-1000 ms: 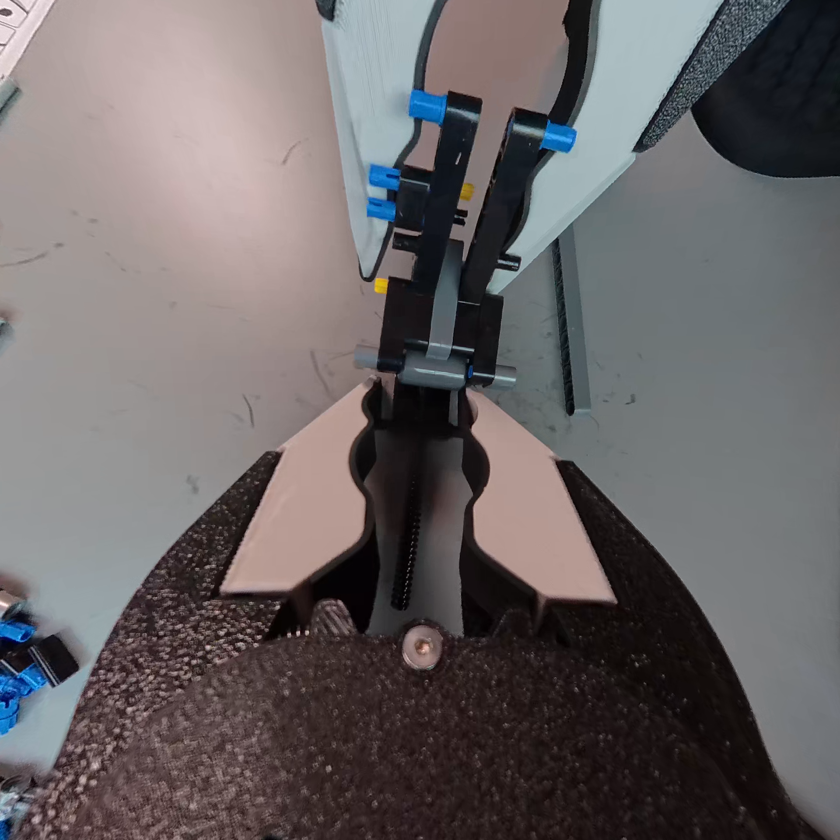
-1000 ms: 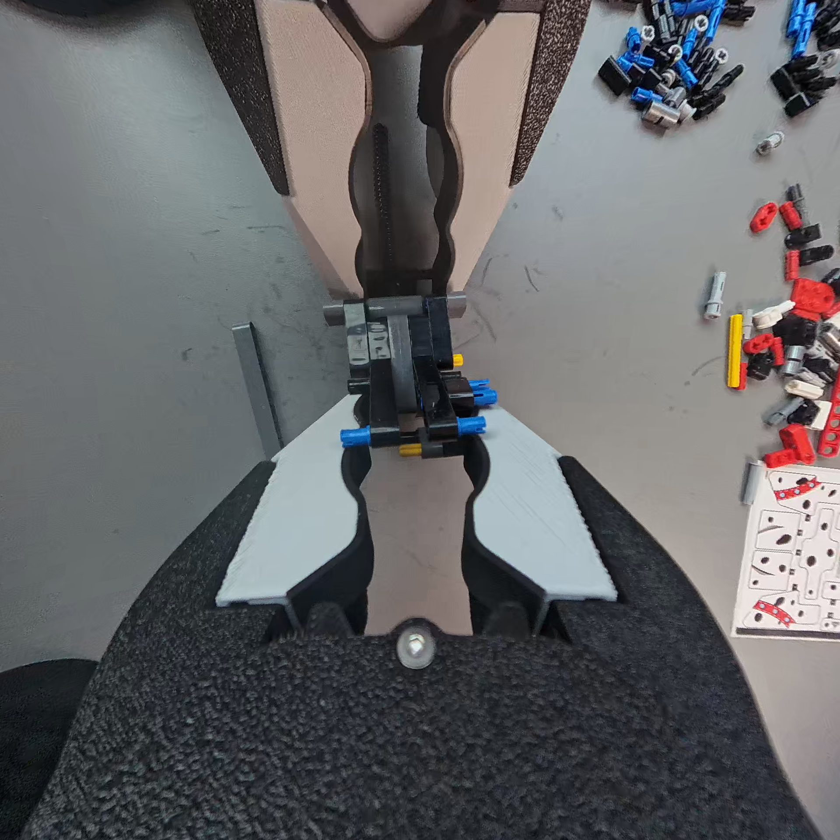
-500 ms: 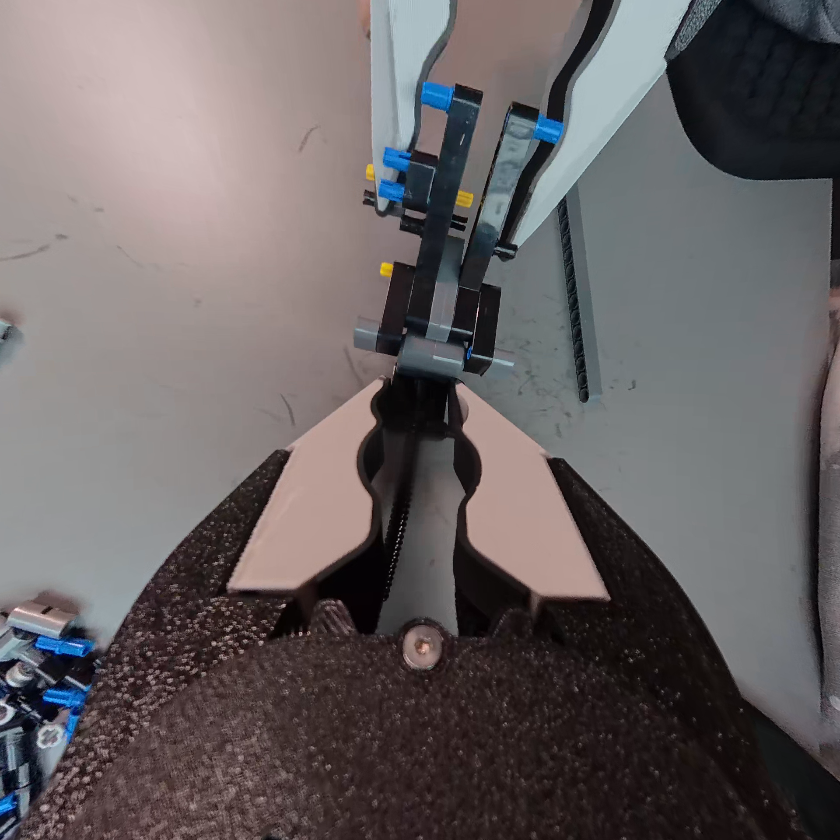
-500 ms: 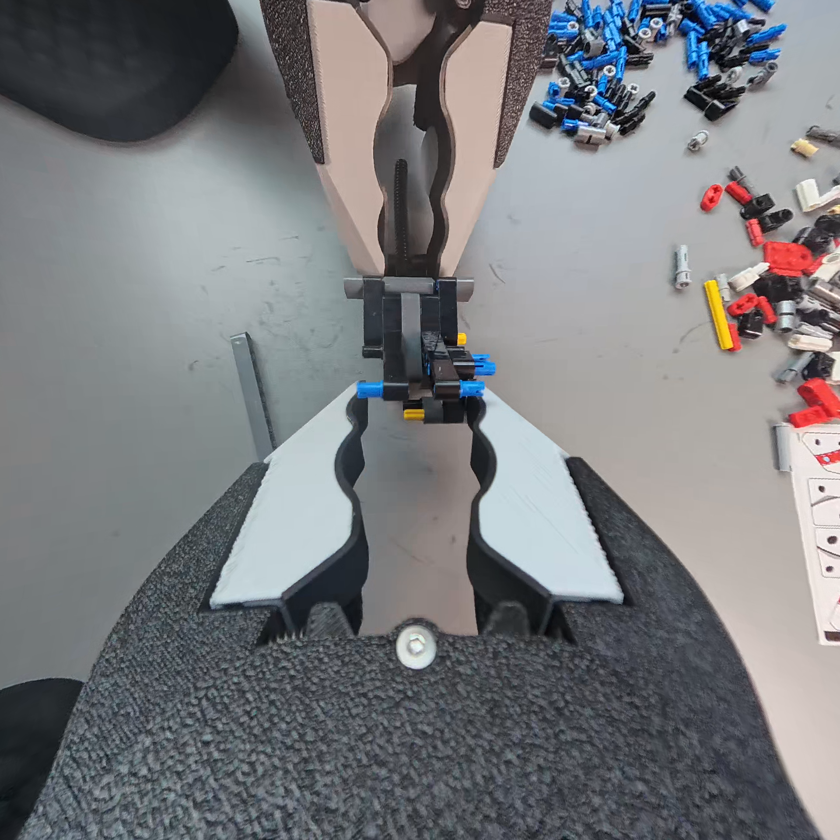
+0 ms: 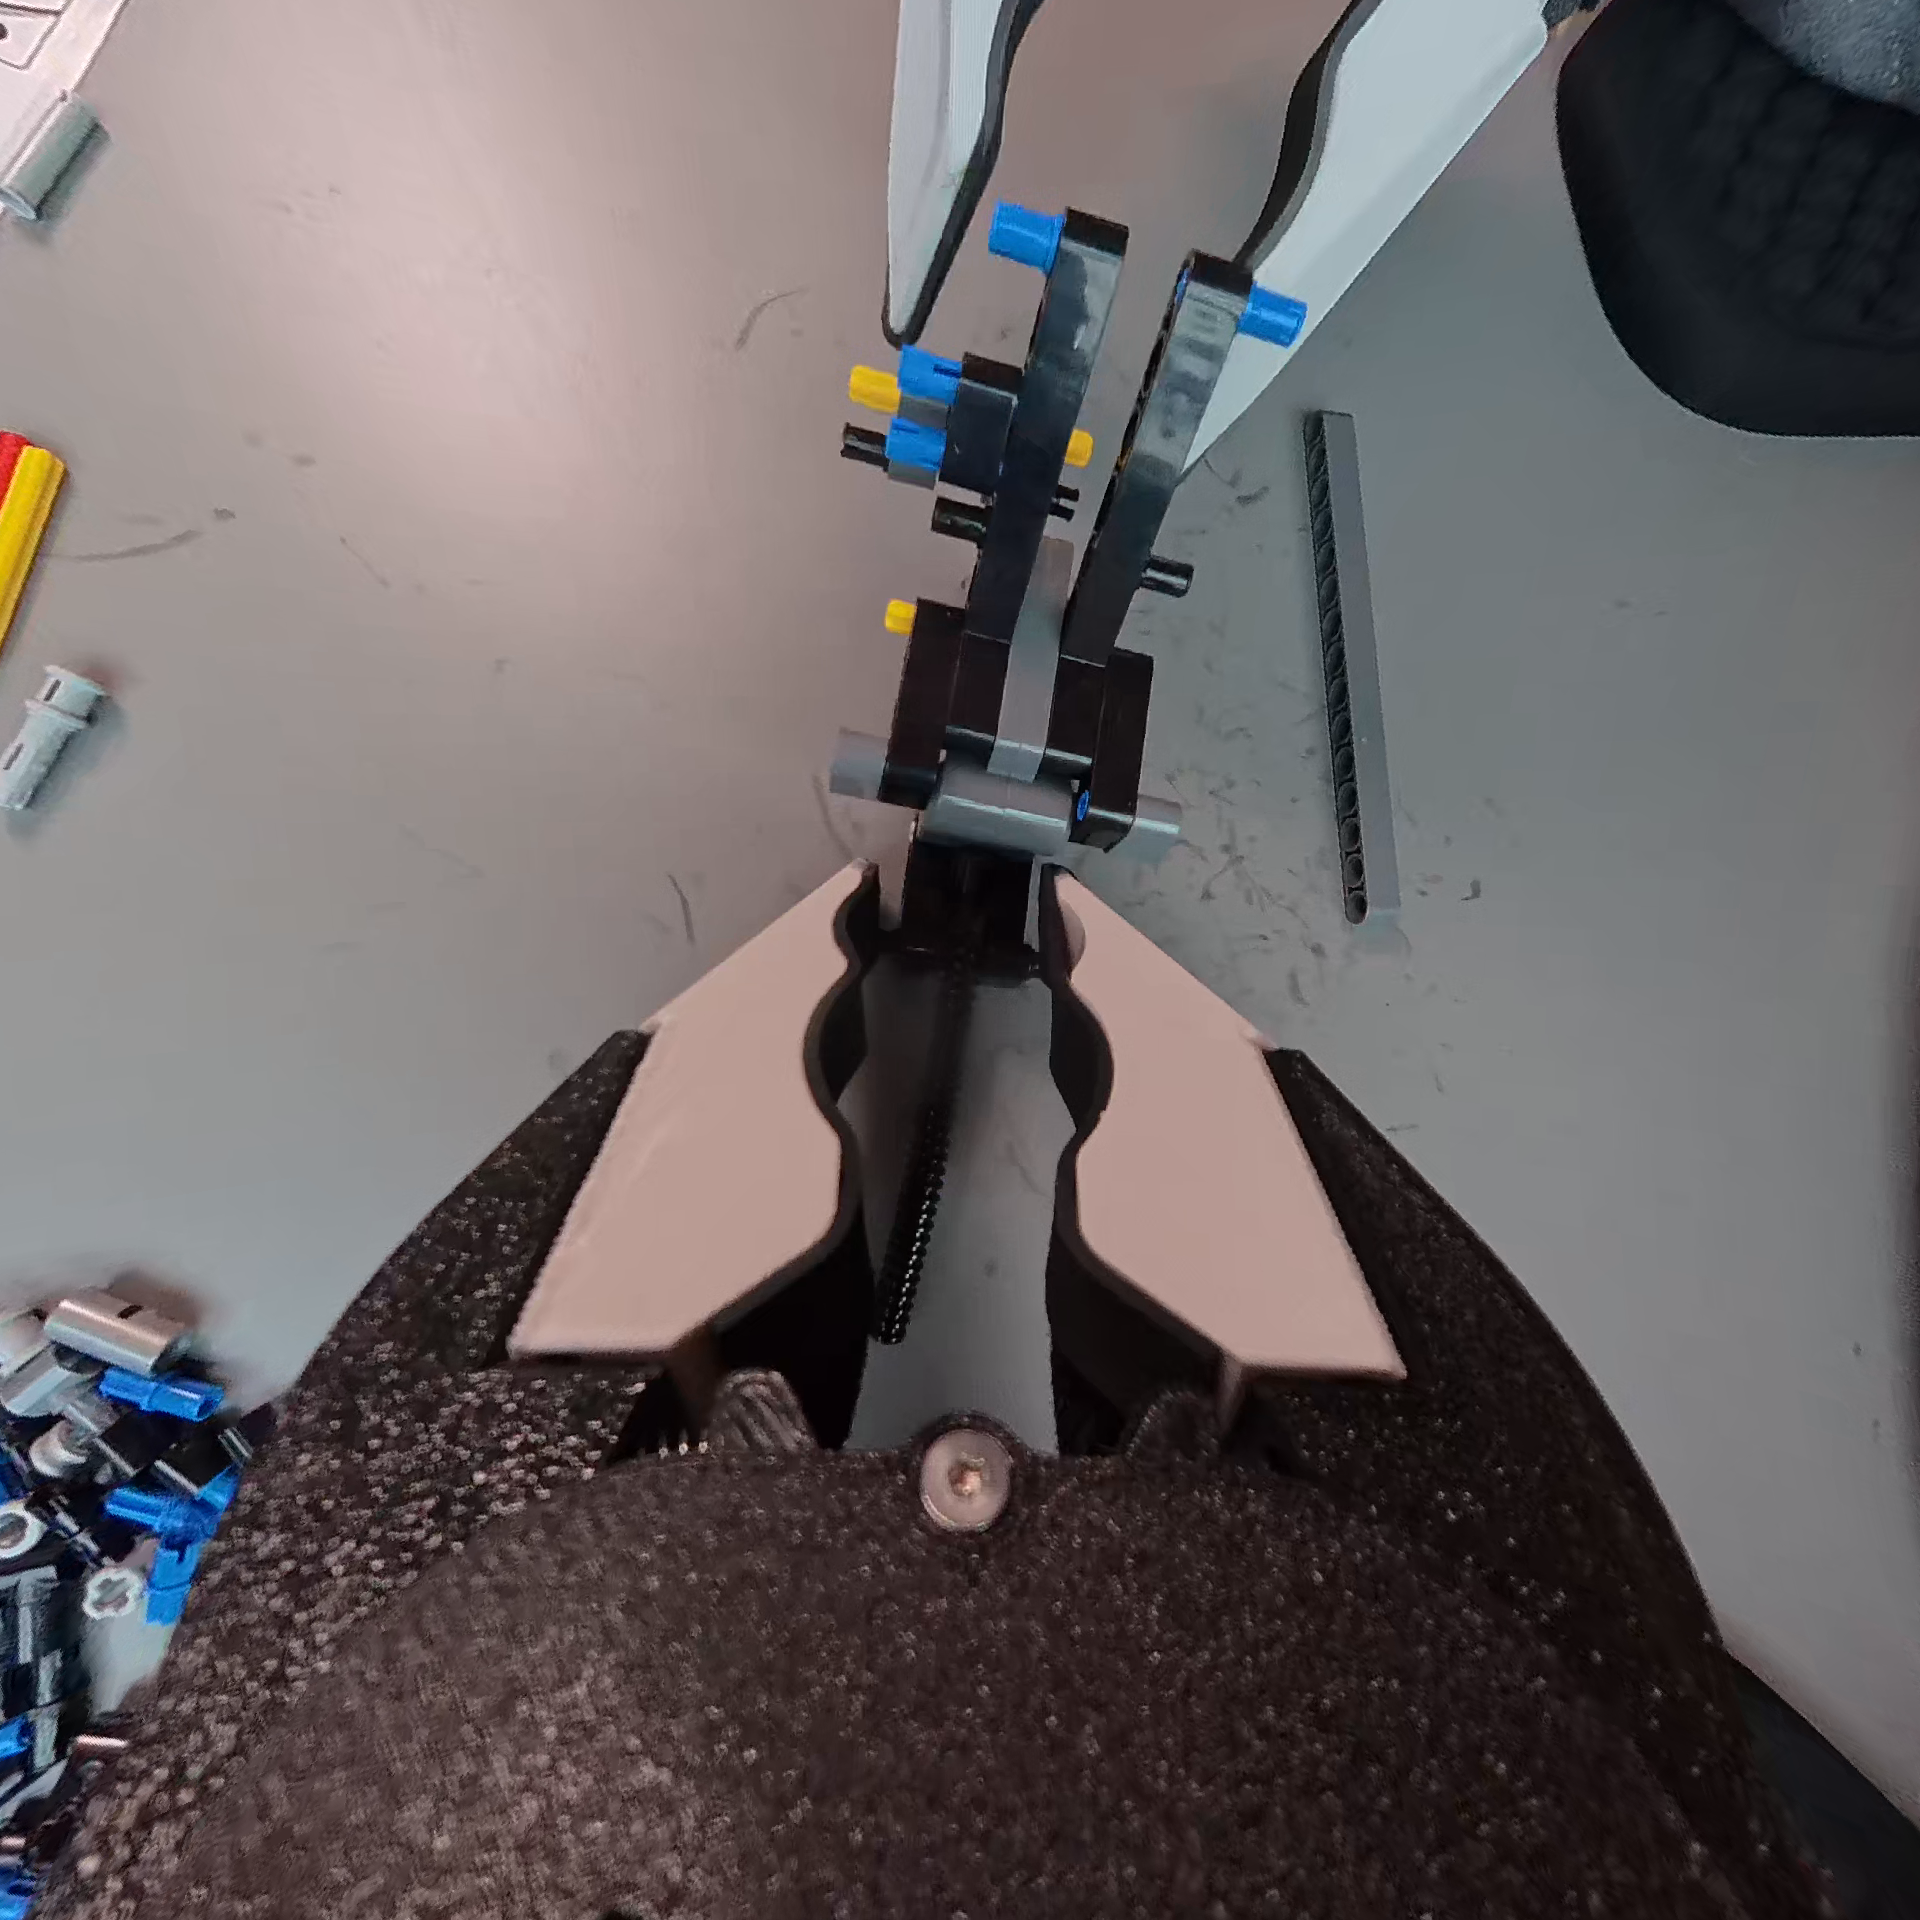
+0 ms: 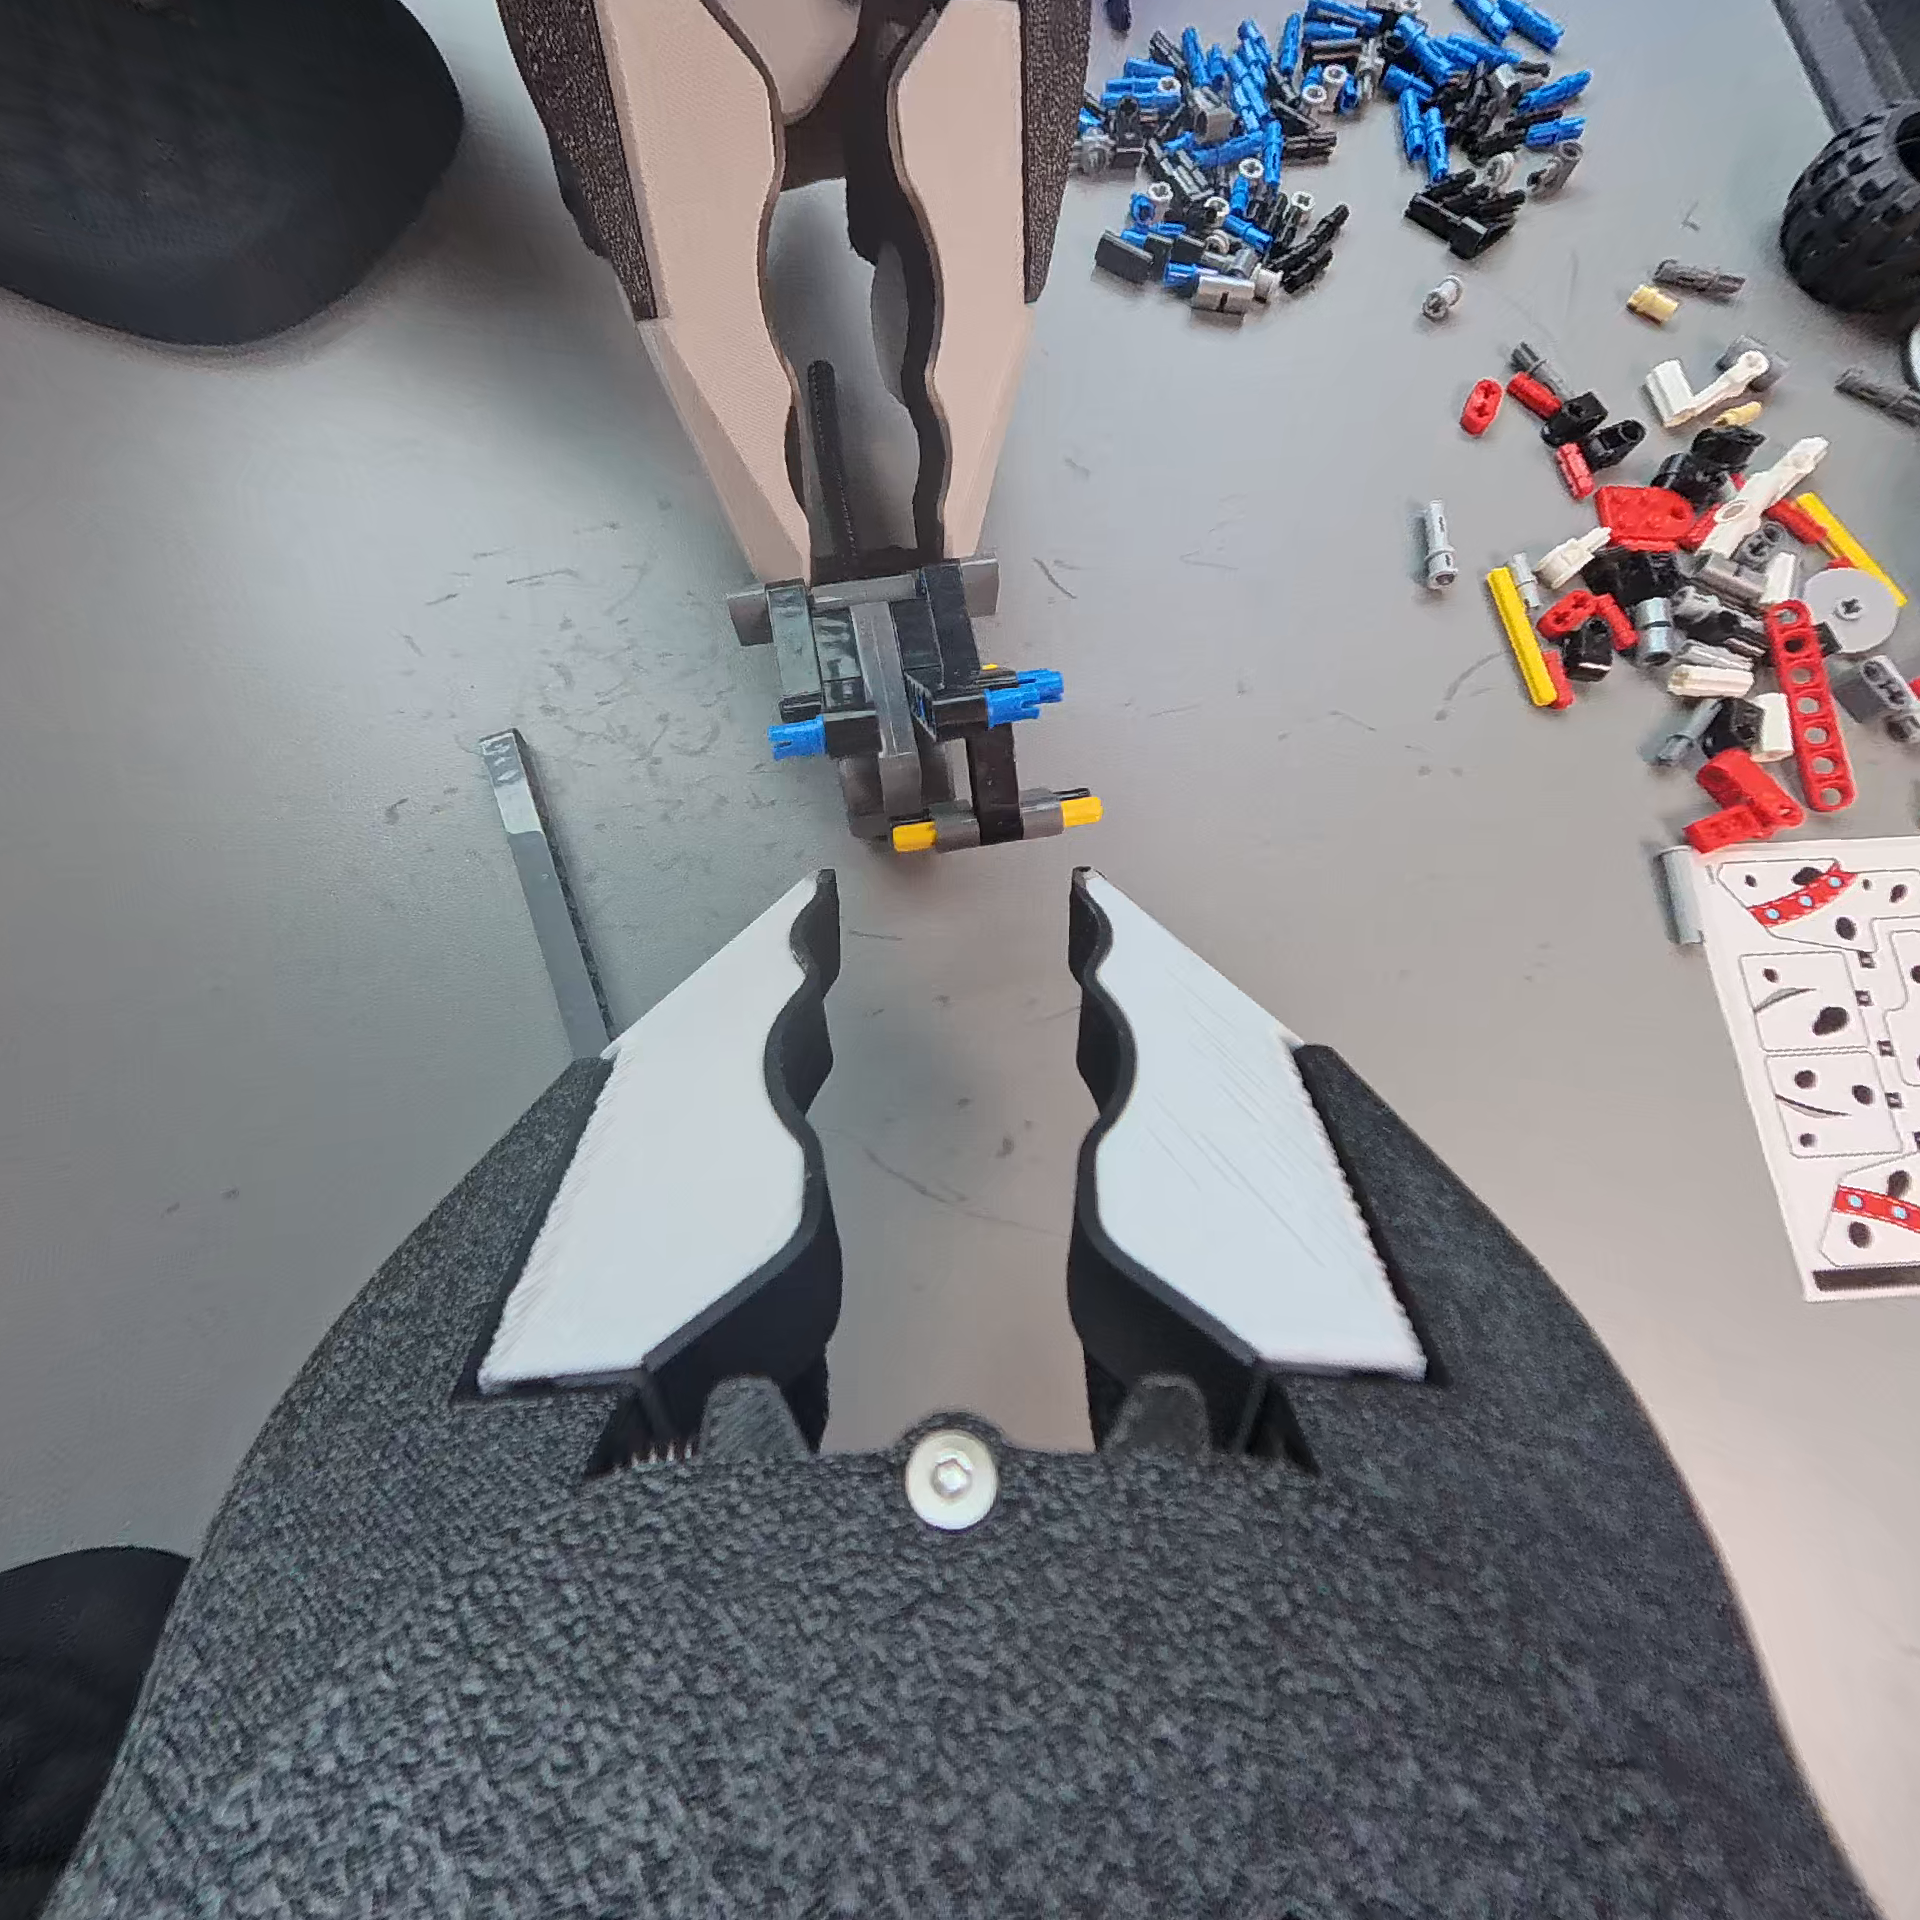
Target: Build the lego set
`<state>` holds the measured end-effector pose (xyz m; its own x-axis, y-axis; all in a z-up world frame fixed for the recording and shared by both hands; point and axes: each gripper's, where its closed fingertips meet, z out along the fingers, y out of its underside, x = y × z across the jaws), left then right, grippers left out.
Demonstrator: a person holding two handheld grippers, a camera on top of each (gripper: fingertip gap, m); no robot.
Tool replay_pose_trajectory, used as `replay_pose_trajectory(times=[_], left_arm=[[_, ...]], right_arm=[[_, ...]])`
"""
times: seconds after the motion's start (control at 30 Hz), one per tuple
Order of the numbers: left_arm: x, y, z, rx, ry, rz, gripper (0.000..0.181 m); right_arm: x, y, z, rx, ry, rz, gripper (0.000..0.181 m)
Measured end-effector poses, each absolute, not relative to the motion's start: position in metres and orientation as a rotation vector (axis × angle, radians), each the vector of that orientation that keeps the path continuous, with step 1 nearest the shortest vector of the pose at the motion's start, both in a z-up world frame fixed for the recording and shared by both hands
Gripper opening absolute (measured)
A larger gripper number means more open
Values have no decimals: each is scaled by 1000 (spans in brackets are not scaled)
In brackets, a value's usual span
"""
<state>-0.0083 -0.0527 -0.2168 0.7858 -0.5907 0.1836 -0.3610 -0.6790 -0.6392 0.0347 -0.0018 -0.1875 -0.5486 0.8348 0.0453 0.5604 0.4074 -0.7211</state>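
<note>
A partly built lego assembly point(image 5: 1039, 582) of black and grey beams with blue and yellow pins is held above the grey table. My left gripper point(image 5: 961, 894), with tan fingers, is shut on the assembly's near end. In the right wrist view the same assembly point(image 6: 899, 707) hangs from the tan gripper at the top. My right gripper point(image 6: 951, 883), with white fingers, is open and empty, a short way back from the assembly's free end. Its white fingers point(image 5: 1340, 208) show beyond the assembly in the left wrist view.
A long grey beam point(image 6: 545, 894) lies on the table left of the right gripper, and shows in the left wrist view point(image 5: 1345, 665). A pile of blue and black pins point(image 6: 1299, 135), a pile of red, black and white parts point(image 6: 1704, 592), a sticker sheet point(image 6: 1829, 1060) and a black tyre point(image 6: 1855, 208) lie to the right. There is about 8 cm between the tips of the two grippers.
My right gripper has let go of the assembly's far end, opened wider and drawn back from it. My left gripper still holds the assembly and has shifted slightly over the table.
</note>
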Motion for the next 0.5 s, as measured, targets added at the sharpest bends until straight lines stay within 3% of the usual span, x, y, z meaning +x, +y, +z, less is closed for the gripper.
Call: replay_pose_trajectory(times=[0.5], left_arm=[[-7,-64,-211,-2289,683,-498,49]], right_arm=[[23,-10,-196,-1162,-2223,1038,55]])
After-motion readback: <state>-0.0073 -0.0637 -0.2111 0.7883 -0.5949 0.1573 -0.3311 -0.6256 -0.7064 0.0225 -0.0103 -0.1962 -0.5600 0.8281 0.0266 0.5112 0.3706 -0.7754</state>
